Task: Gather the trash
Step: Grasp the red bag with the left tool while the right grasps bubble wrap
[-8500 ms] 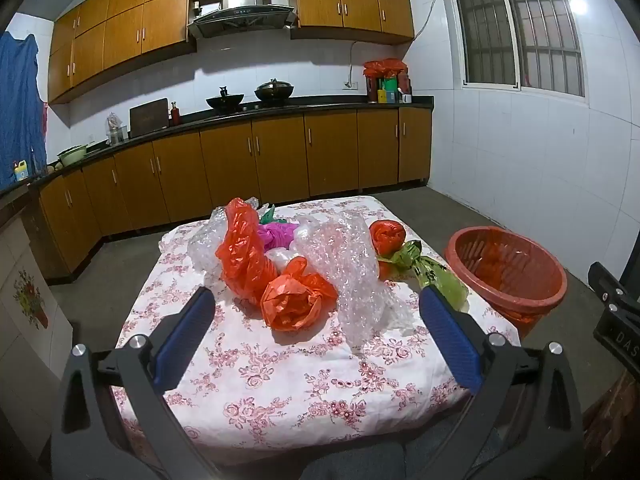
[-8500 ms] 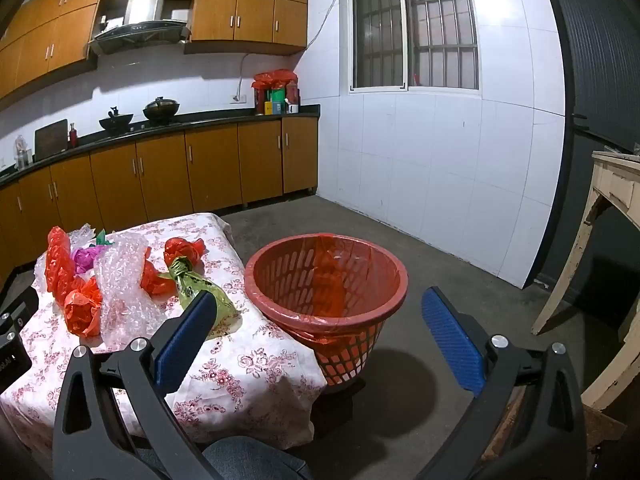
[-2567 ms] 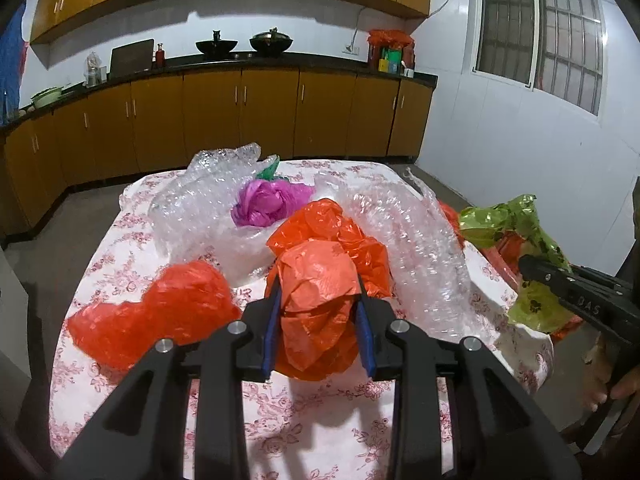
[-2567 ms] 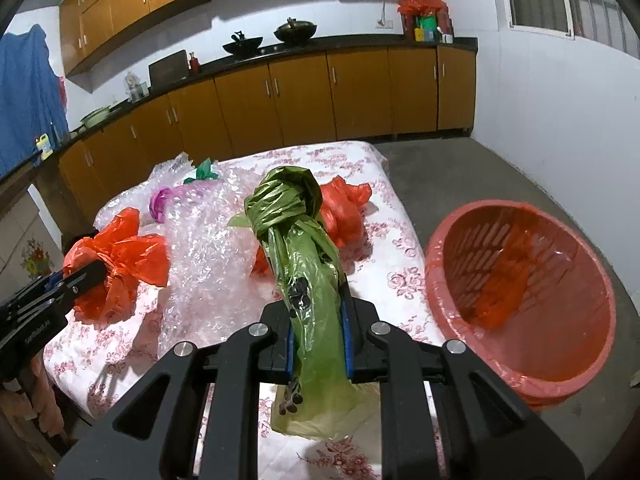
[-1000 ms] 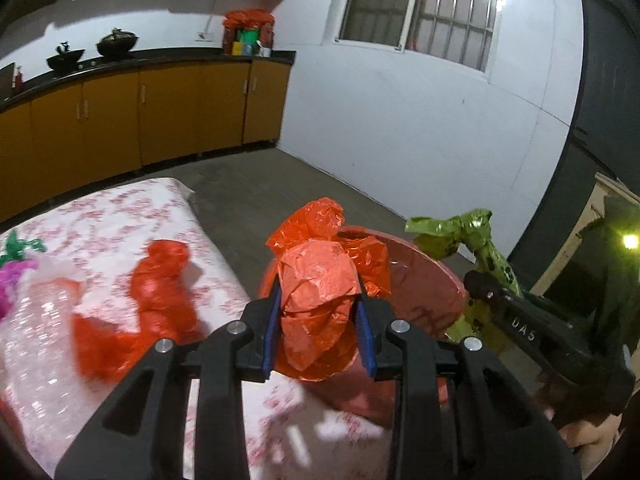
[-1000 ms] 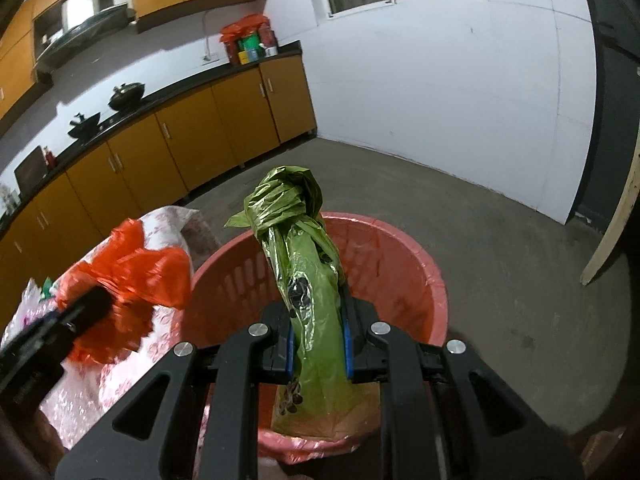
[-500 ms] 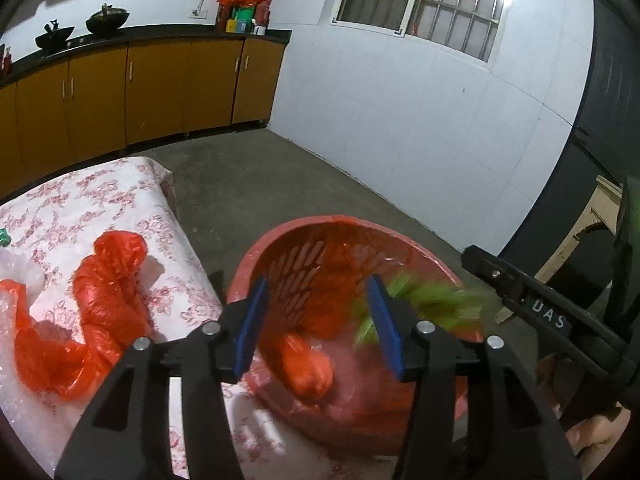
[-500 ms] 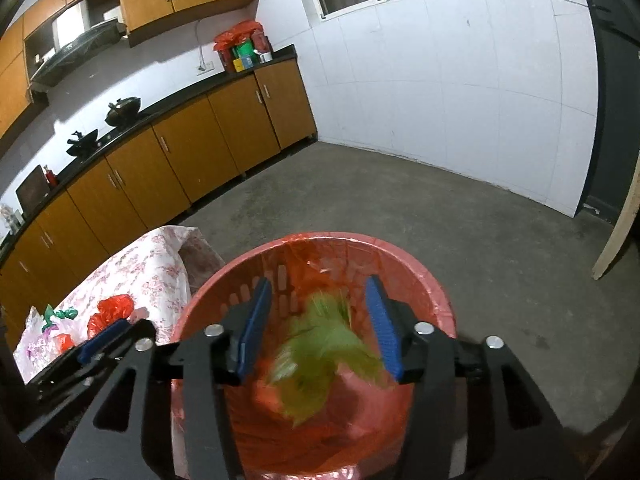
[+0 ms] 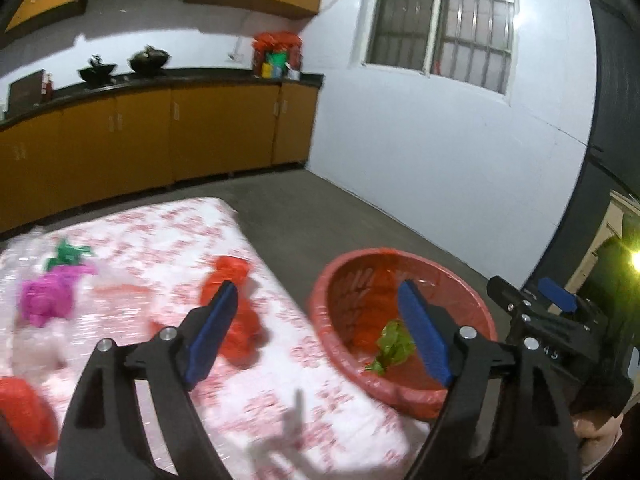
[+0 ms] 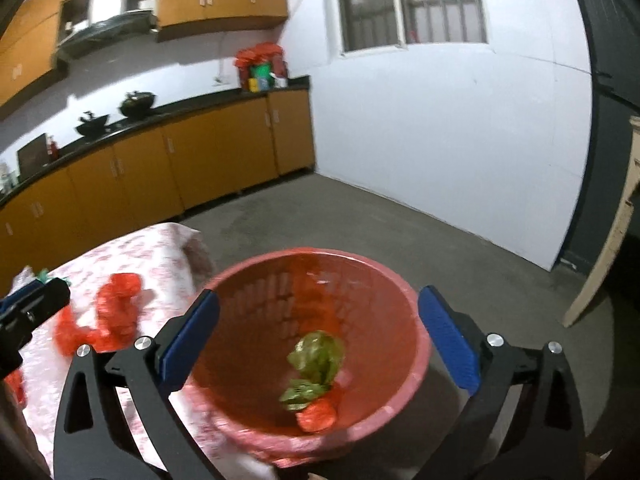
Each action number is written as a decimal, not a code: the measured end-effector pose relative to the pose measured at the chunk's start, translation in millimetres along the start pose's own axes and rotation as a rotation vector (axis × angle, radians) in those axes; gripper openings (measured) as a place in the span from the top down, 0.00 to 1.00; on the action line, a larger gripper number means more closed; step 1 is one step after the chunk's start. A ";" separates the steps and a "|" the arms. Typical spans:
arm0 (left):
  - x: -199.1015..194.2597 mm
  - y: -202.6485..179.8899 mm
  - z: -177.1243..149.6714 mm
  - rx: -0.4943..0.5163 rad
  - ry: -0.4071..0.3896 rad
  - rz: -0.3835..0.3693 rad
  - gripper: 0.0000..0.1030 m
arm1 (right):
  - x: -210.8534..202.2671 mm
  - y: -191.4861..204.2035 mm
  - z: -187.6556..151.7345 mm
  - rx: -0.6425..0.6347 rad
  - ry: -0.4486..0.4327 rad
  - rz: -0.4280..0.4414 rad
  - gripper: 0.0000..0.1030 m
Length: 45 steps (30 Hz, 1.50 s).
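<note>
The red basket [image 10: 416,316] stands on the floor beside the table; it also shows in the left wrist view [image 9: 320,300]. Inside it lie a green bag [image 10: 316,364] and an orange bag [image 10: 318,416]; the green bag shows in the left wrist view [image 9: 392,344]. My right gripper [image 10: 318,344] is open and empty above the basket. My left gripper [image 9: 320,336] is open and empty over the table edge and the basket rim. A red bag [image 9: 236,320] and a magenta bag [image 9: 48,296] lie on the flowered tablecloth [image 9: 168,240].
A green scrap [image 9: 66,254] and another red bag [image 9: 20,412] lie on the table at the left. Brown cabinets [image 10: 180,168] line the far wall. A pale wooden table leg [image 10: 600,248] stands at the right.
Both grippers opened wider after dropping the orange and green bags, which now lie still in the basket. The left gripper swung back left towards the table.
</note>
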<state>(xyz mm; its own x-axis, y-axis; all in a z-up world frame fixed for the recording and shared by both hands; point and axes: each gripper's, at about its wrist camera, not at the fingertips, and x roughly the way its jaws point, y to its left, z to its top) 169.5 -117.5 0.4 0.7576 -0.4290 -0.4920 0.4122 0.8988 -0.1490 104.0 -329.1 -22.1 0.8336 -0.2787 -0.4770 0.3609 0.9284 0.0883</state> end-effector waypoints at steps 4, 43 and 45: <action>-39.5 23.0 -0.6 -0.013 -0.042 0.093 0.20 | -14.7 29.0 -0.9 -0.039 -0.024 0.074 0.04; -59.1 259.0 -116.2 -0.192 0.251 0.379 0.41 | -31.9 161.7 -43.3 -0.243 0.061 0.297 0.04; -61.9 255.4 -113.8 -0.182 0.240 0.383 0.46 | -32.4 165.0 -43.9 -0.245 0.067 0.315 0.06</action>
<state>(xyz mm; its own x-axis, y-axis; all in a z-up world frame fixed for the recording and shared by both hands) 170.3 148.9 -104.9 0.6904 -0.0505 -0.7217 0.0147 0.9983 -0.0557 118.2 -156.1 -30.6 0.8556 0.0379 -0.5162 -0.0252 0.9992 0.0316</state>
